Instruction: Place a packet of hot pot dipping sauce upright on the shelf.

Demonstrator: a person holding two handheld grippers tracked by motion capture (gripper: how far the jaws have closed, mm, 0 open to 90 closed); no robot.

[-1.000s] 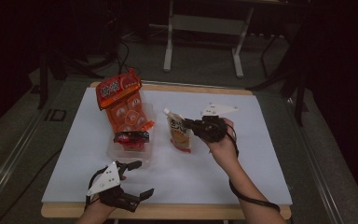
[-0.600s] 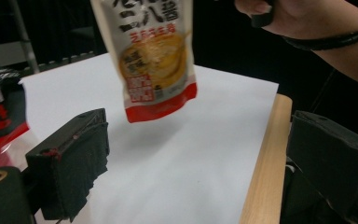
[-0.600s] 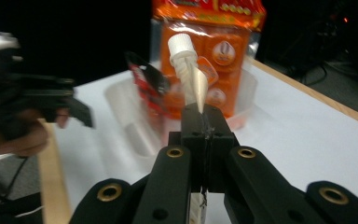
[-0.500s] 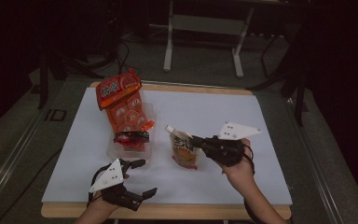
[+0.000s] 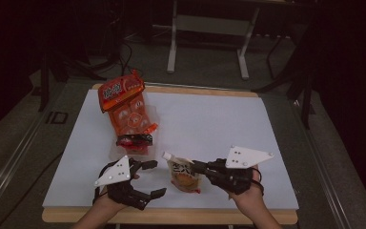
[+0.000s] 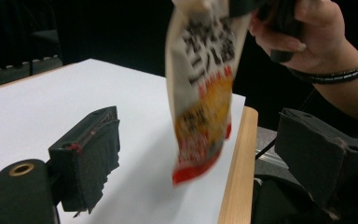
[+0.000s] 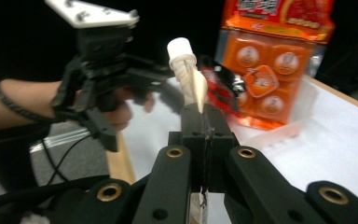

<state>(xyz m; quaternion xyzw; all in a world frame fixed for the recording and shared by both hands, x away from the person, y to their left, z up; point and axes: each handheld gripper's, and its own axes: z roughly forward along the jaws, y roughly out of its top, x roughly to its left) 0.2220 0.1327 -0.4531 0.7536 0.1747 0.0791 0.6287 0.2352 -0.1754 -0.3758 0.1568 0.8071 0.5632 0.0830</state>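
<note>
A spouted pouch (image 5: 185,172) was held above the table's (image 5: 219,119) near edge, pinched by the right gripper (image 5: 198,167). The left gripper (image 5: 147,177) was spread open beside it. A white cap (image 7: 181,47) was revealed in the right gripper view, orange packs (image 7: 270,56) behind.

"ID" marking (image 5: 57,117) on floor left of table (image 5: 228,124), package lettering unreadable
</note>
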